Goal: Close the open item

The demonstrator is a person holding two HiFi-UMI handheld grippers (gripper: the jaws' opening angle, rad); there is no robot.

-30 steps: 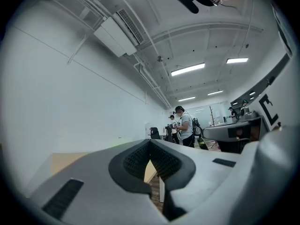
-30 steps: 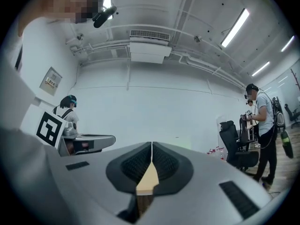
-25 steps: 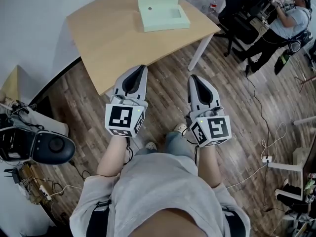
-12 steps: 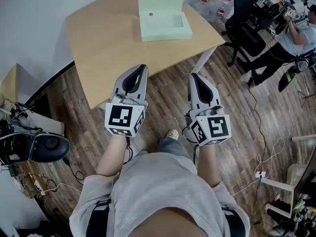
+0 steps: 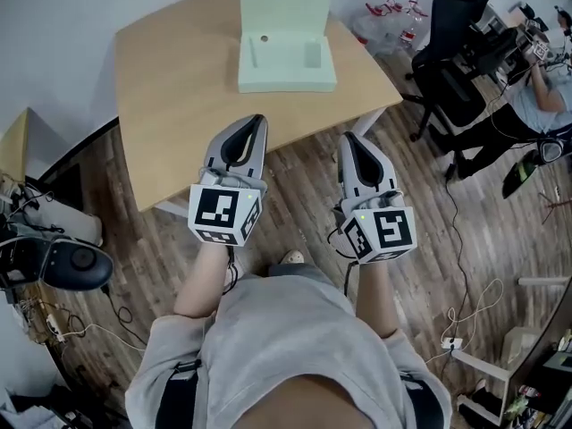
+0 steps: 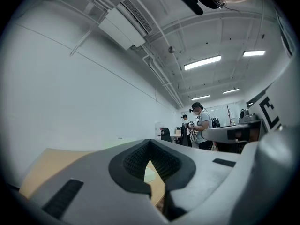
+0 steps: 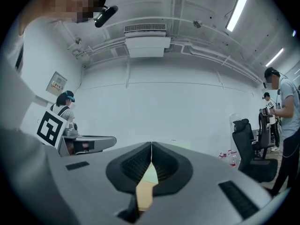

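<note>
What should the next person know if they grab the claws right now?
Left claw: shut, holding nothing, up in the air near the front edge of the table.
Right claw: shut, holding nothing, level with the left one.
The pale green box sits at the far side of the table, its lid standing up.
Done: nothing yet; neither claw touches the box.
Left to do: reach the box and fold the lid down.
</note>
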